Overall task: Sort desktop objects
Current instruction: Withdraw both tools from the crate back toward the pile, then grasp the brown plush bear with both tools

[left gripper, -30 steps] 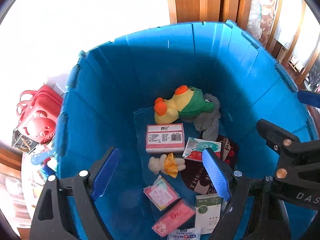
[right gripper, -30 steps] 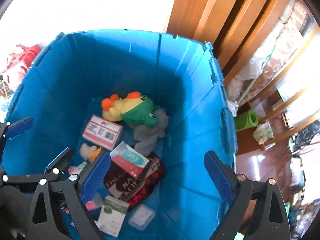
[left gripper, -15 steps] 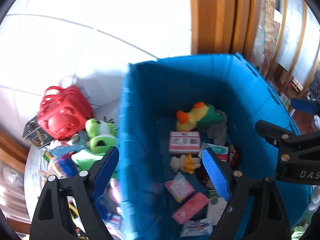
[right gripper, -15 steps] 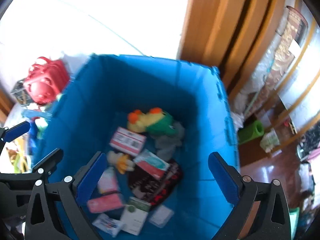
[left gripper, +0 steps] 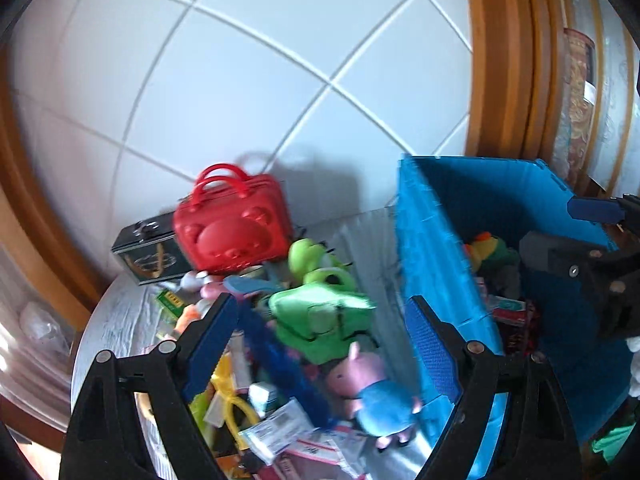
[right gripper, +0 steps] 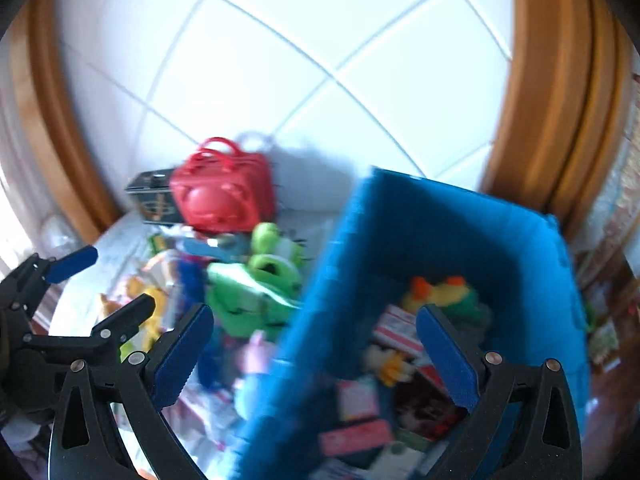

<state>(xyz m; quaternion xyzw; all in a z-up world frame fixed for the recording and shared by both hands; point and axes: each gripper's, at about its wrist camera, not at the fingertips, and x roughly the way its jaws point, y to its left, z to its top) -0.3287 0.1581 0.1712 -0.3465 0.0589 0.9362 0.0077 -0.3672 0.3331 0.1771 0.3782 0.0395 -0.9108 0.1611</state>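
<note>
A pile of small objects lies on the table left of a blue bin (left gripper: 432, 248): a green frog plush (left gripper: 320, 308), a pink pig toy in blue (left gripper: 376, 388), a blue fuzzy strip (left gripper: 280, 360) and packets. My left gripper (left gripper: 322, 320) hangs open above this pile, with nothing between its fingers. In the blurred right wrist view, my right gripper (right gripper: 314, 320) is open and empty, straddling the left wall of the bin (right gripper: 440, 220). A yellow-green duck plush (right gripper: 444, 292), boxes and packets lie inside the bin. The left gripper (right gripper: 108, 284) also shows at that view's left edge.
A red bear-faced case (left gripper: 236, 236) and a dark tin box (left gripper: 148, 256) stand at the back of the table against a white tiled wall. Wooden frames rise at both sides. The right gripper (left gripper: 576, 232) hovers over the bin at the right edge.
Both grippers have swung left and risen, from looking into the bin to looking at its left wall and the pile on the table. Both stay open and empty.
</note>
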